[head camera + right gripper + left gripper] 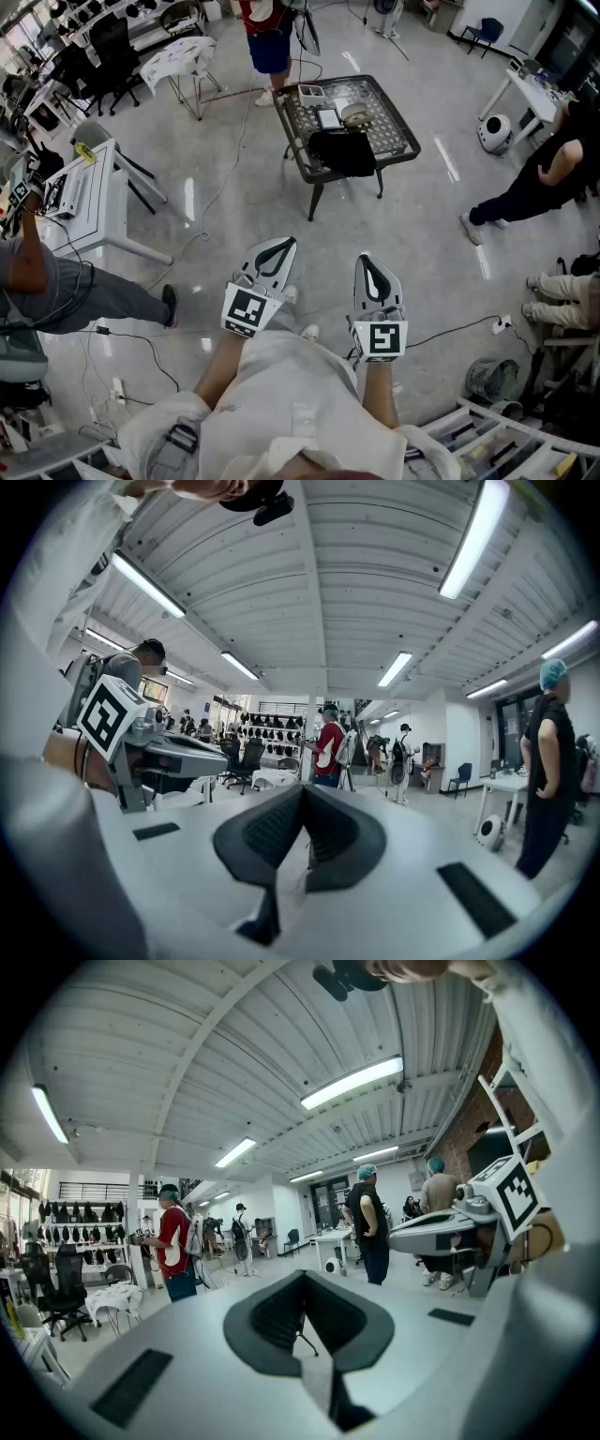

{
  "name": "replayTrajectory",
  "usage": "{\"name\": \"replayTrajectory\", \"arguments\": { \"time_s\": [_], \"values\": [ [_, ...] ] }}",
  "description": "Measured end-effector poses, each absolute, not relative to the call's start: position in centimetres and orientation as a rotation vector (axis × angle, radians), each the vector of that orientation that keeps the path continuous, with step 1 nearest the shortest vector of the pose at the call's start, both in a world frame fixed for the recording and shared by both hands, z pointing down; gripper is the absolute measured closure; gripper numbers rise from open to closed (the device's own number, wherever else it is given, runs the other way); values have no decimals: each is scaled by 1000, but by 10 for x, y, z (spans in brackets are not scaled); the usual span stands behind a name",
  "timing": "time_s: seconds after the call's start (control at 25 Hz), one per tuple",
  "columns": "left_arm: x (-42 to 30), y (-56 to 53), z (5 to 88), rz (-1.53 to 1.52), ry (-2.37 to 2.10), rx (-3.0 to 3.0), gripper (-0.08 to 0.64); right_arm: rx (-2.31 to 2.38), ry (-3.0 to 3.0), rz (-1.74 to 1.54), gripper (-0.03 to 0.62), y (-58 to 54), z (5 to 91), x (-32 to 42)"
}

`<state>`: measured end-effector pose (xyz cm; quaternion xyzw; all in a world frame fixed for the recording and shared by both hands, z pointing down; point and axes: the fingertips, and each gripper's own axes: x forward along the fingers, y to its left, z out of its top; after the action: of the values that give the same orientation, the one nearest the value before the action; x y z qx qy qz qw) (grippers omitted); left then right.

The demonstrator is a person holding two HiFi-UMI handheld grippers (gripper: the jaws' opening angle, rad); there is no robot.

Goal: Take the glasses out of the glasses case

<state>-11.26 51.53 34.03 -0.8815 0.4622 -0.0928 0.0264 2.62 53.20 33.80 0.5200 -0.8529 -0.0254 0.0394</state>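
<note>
A small dark mesh-top table [398,150] stands several steps ahead on the grey floor. On it lie a black pouch-like thing [342,152], a tan oval thing that may be the glasses case [354,114], a dark flat slab [328,118] and a small white box [310,92]. No glasses show. Both grippers are held close to my body, far from the table. My left gripper [283,242] [302,1274] is shut with nothing in it. The right gripper [366,259] [305,787] is shut too, and holds nothing.
A person in a red top [267,28] stands behind the table. Another in black [553,169] is at the right, and one sits at the left [56,281] by a white desk [89,202]. Cables [141,337] cross the floor. A white round device [494,133] stands far right.
</note>
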Motion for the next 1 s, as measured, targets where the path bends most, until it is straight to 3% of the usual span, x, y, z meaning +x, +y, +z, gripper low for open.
{"name": "replayTrajectory", "arguments": {
  "time_s": [0.48,1.0],
  "values": [
    [-108,493,347,-280,1431,-2732,546,1587,-2612,-77,586,505,342,26],
    [-120,398,353,-279,1362,-2774,546,1619,-2546,-95,586,412,343,11]
  ]
}}
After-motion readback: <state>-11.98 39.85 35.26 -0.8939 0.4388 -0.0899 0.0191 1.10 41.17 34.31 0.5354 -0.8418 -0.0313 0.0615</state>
